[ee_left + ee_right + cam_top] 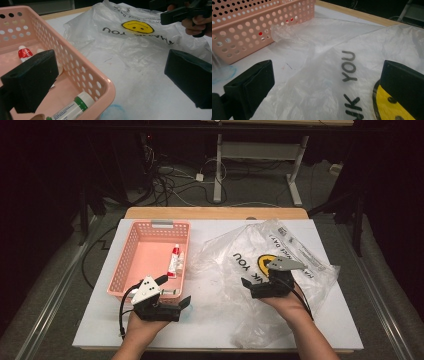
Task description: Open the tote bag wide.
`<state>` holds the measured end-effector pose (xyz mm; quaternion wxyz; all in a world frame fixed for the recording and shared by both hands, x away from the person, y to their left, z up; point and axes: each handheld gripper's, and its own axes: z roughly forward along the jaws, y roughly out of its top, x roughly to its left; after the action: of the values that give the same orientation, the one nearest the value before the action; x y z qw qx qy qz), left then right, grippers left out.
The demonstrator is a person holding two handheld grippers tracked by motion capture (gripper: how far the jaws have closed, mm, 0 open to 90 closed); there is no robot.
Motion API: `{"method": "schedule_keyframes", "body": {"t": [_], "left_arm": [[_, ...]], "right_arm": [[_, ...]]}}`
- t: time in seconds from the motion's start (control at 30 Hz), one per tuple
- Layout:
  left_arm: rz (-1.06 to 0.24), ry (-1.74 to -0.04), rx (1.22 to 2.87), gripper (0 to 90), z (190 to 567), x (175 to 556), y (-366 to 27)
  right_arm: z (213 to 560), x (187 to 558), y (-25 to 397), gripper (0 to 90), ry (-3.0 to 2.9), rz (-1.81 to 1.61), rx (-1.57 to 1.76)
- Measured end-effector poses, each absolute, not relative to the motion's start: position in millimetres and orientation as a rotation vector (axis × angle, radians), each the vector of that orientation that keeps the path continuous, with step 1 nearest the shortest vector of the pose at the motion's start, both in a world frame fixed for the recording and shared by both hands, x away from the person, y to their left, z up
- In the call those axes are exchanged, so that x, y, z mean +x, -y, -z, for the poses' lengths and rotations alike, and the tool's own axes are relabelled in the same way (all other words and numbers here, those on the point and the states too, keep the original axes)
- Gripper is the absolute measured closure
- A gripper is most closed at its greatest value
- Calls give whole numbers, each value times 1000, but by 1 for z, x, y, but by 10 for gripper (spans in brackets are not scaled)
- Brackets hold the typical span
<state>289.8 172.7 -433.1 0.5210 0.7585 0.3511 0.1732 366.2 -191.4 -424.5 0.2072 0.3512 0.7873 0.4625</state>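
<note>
Pink basket [75, 65] wall half hides green-capped tube [75, 106].

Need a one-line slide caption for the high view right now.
Left gripper open at the pink basket's near corner; right gripper open over the clear smiley-face bag.

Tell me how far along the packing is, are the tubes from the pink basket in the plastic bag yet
Nothing looks packed yet. The red-and-white tube and the green-capped tube lie in the pink basket. The plastic bag lies crumpled on the table, apparently with nothing in it. In hand: the left gripper sits open at the basket's near corner, and the right gripper hovers open over the bag. Left: grasping each tube and bagging it.
</note>
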Motion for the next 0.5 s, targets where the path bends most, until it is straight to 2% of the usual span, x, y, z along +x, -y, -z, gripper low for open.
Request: {"method": "schedule_keyframes", "body": {"t": [0.23,0.33,0.5], "left_arm": [[-433,-856,1814,0,431,281,-181],[-428,-862,1820,0,433,279,-184],[-420,-857,1834,0,435,277,-185]], "right_arm": [[424,377,175,49,-2222,-1311,951],[428,376,169,156,-2265,-1326,948],[430,376,164,229,-2302,-1349,940]]}}
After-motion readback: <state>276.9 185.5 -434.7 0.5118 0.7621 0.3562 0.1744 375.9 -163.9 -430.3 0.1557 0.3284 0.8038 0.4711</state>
